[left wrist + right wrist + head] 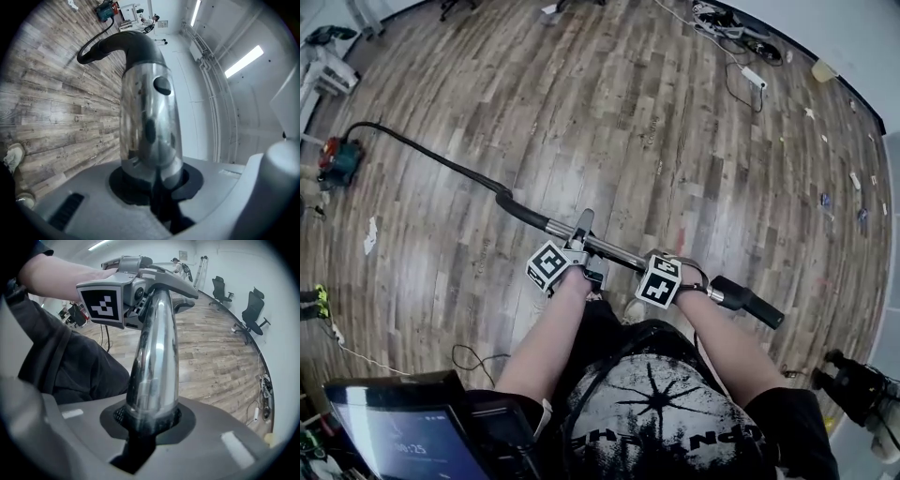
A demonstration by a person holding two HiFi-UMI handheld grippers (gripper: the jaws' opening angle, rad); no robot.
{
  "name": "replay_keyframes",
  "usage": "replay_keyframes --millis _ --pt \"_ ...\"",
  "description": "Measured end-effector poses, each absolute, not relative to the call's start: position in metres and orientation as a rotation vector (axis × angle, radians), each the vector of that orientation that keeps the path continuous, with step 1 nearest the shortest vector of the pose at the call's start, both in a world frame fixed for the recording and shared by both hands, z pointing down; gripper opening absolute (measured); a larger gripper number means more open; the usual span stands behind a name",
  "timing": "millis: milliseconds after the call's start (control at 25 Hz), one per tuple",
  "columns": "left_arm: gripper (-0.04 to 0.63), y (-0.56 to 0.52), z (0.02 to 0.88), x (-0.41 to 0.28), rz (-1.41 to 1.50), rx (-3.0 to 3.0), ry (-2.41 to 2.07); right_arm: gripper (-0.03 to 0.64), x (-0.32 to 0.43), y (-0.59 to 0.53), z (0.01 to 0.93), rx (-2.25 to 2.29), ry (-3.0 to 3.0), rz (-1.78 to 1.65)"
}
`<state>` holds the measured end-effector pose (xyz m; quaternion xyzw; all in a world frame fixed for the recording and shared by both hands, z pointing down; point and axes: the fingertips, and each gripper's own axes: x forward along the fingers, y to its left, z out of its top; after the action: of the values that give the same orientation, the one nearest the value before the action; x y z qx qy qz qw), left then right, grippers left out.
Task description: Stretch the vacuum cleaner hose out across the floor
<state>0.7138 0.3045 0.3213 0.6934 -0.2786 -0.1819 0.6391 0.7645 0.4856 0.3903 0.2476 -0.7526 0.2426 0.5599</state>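
Above floor (628, 112), L gripper (584, 236) & R gripper (678, 272) both clamp chrome wand (619, 249) (hose (441, 159) trails left).

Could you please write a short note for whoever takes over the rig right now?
Left claw: shut on the metal tube, towards its hose end.
Right claw: shut on the same tube, nearer the black handle.
Things: the black hose runs from the tube across the wood floor to the vacuum cleaner at the head view's far left, in a gentle curve.
Done: hose mostly drawn out; tube held above the floor.
Left: probably pull out the last slack, then set the tube down.
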Motion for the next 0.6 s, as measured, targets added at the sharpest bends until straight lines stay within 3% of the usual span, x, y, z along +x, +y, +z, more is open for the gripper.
replay_keyframes --millis 600 --pt "0.206 0.334 0.374 0.756 0.035 1.649 -0.477 0.084 0.814 0.46 0.428 0.549 -1.695 0.544"
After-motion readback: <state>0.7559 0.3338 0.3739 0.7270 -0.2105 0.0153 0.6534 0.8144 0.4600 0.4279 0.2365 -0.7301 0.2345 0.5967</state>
